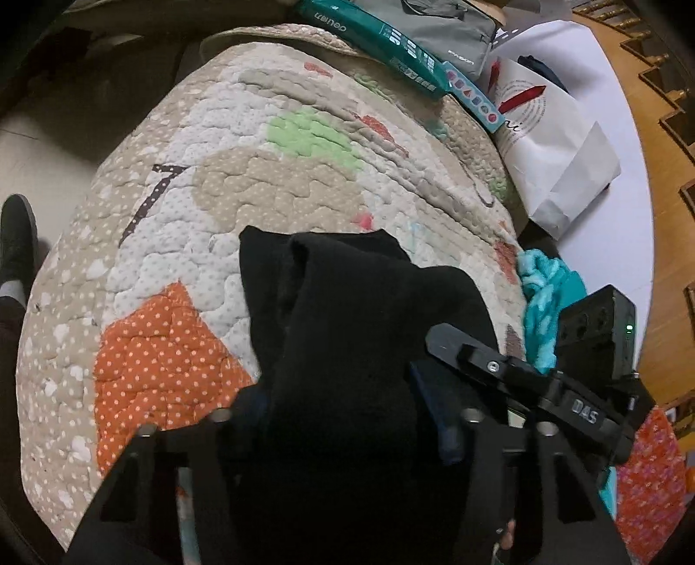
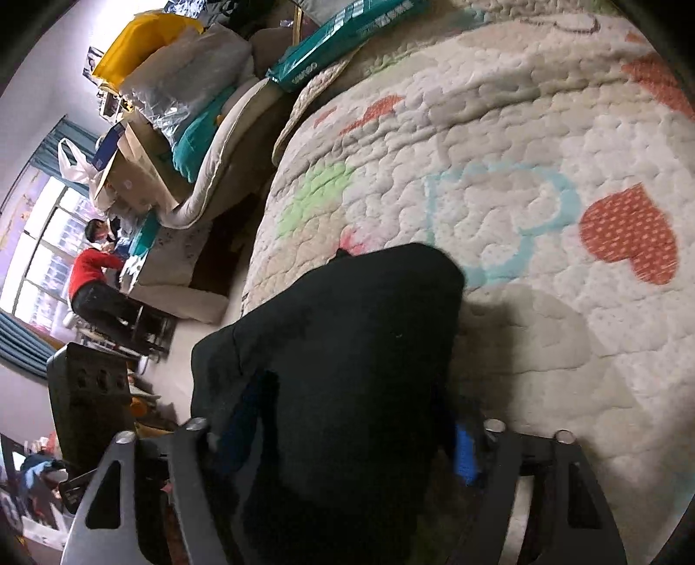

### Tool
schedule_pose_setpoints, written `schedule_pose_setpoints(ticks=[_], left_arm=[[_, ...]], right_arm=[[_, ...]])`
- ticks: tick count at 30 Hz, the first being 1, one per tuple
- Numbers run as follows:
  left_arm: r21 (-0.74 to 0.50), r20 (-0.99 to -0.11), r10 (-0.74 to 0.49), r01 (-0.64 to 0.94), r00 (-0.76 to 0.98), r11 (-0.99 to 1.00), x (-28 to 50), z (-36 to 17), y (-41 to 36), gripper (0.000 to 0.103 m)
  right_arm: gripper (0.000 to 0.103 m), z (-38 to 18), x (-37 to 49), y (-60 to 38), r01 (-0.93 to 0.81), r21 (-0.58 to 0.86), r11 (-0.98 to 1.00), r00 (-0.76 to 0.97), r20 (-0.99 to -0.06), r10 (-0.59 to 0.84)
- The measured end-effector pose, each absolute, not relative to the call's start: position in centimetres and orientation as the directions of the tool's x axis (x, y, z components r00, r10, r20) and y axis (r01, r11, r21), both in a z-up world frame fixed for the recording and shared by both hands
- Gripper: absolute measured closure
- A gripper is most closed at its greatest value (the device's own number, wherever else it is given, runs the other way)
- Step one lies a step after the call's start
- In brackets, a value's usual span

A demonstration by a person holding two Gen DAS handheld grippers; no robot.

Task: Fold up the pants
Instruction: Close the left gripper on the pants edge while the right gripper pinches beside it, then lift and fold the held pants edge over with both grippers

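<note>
The left claw [image 1: 343, 417] has black pants [image 1: 347, 313] bunched between its two fingers; the cloth fills the whole gap and both blue pads [image 1: 443, 430] press against it, so it is pinching the pants. Ahead of this claw the pants run forward as a thick folded roll and end on the quilt [image 1: 182, 217]. To the claw's left lies an orange dotted patch [image 1: 160, 369] of the quilt, and farther ahead a green patch [image 1: 308, 134]. To its right sits the right claw [image 1: 499, 369], seen side-on, with a teal cloth [image 1: 543, 300] just beyond it. Well ahead and to the right lie a green box [image 1: 404, 56], a grey bag [image 1: 451, 30] and a white paper bag [image 1: 556, 147].

The right claw [image 2: 347, 434] also has the pants [image 2: 347, 326] packed between its fingers, the blue pad [image 2: 467, 452] on its right side against the cloth, so it too pinches them. The pants mound up just ahead of it on the quilt [image 2: 521, 130]. A red heart patch [image 2: 630, 234] lies ahead to its right. Far off to its left a person in red [image 2: 93, 269] sits by a window [image 2: 43, 243].
</note>
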State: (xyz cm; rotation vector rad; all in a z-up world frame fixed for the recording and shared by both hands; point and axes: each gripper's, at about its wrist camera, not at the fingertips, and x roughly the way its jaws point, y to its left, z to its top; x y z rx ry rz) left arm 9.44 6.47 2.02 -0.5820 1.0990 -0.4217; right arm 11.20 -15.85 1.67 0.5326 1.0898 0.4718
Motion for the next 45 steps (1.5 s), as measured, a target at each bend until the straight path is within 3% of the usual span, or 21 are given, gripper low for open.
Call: schedule_pose_setpoints(ticks=[3, 8, 13, 28, 45], left_arm=[[-0.666, -0.677, -0.613, 0.016, 0.408, 0.745, 9.4, 2.5, 7.3, 0.061], [-0.683, -0.656, -0.624, 0.018, 0.424, 0.73, 9.6, 3.6, 7.5, 0.062], [-0.711, -0.626, -0.641, 0.011, 0.444, 0.703, 11.2, 4.7, 8.1, 0.062], [-0.647, -0.627, -0.579, 0.065, 0.521, 0.76, 18.5, 8.6, 7.4, 0.062], [-0.559, -0.713, -0.504, 0.039, 0.488, 0.828, 24.5, 5.7, 5.3, 0.062]], right_arm=[[0.051, 2.3, 11.0, -16.1, -0.105, 0.632, 0.768, 0.383, -0.687, 0.618], [0.061, 4.5, 10.8, -15.3, -0.141, 0.606, 0.783, 0.396, -0.69, 0.605], [0.063, 6.6, 11.8, -15.1, -0.177, 0.582, 0.794, 0.421, -0.684, 0.596], [0.064, 11.4, 19.1, -13.4, -0.24, 0.464, 0.852, 0.501, -0.693, 0.519], [0.064, 8.2, 25.0, -14.3, -0.173, 0.415, 0.893, 0.485, -0.753, 0.444]])
